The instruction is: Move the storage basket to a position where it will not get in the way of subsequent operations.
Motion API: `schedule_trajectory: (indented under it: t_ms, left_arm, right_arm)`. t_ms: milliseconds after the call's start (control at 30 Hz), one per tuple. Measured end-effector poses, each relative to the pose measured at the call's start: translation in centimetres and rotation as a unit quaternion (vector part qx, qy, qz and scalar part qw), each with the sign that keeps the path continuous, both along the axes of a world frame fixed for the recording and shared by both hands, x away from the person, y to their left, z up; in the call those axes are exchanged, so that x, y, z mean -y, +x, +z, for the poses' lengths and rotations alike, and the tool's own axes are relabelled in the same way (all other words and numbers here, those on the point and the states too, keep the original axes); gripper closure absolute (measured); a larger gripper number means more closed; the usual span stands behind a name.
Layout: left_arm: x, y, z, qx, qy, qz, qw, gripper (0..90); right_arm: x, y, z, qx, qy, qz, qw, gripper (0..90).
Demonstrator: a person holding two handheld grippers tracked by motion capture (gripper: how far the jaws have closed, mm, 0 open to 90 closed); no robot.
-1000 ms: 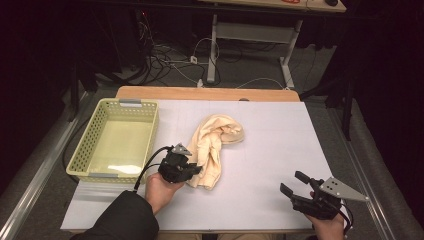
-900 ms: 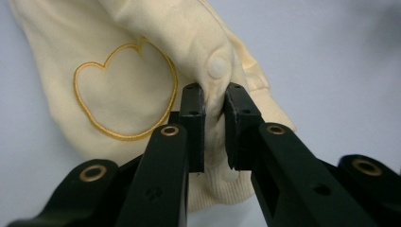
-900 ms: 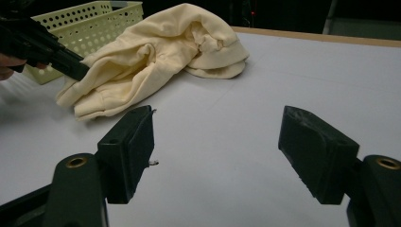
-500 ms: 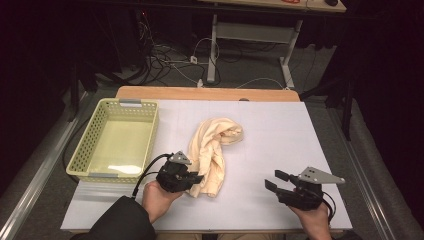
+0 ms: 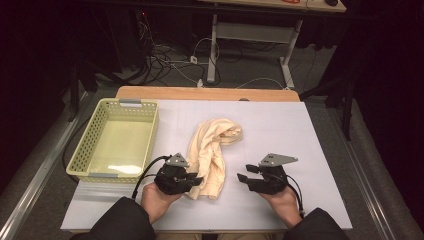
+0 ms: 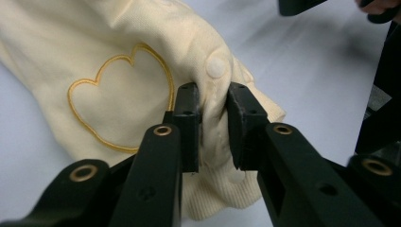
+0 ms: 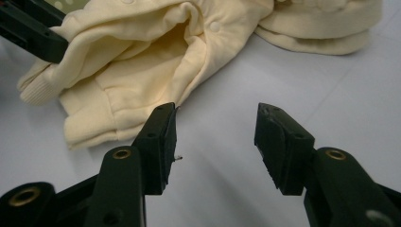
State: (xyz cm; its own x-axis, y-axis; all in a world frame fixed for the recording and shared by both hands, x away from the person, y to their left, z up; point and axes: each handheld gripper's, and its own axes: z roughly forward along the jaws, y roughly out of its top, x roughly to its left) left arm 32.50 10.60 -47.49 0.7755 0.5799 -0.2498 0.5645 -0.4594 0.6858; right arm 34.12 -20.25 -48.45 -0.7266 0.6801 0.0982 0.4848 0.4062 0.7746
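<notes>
Two tools: left tool [image 6: 212, 118] pinches cream garment [image 5: 210, 152], right tool [image 5: 245, 178] gapes empty beside it

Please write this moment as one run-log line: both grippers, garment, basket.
left gripper: shut on cream garment, jaws just easing open | right gripper: open, jaws just closing, nothing between, beside garment | yellow basket: holds no garment
</notes>
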Motion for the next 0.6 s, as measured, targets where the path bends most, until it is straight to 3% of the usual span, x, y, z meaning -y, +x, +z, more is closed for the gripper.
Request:
schedule_trajectory:
  t_ms: [333, 600]
  left_arm:
    - [-0.5, 0.2, 0.2, 0.009, -0.011, 0.017, 0.9998, 60.9]
    - [-0.8, 0.2, 0.4, 0.013, -0.019, 0.031, 0.9993, 52.4]
  right_arm:
    - [-3.8, 2.2, -1.2, -0.032, -0.018, 0.027, 0.9990, 50.0]
    - [-4.5, 2.8, -1.7, -0.052, -0.016, 0.029, 0.9981, 47.7]
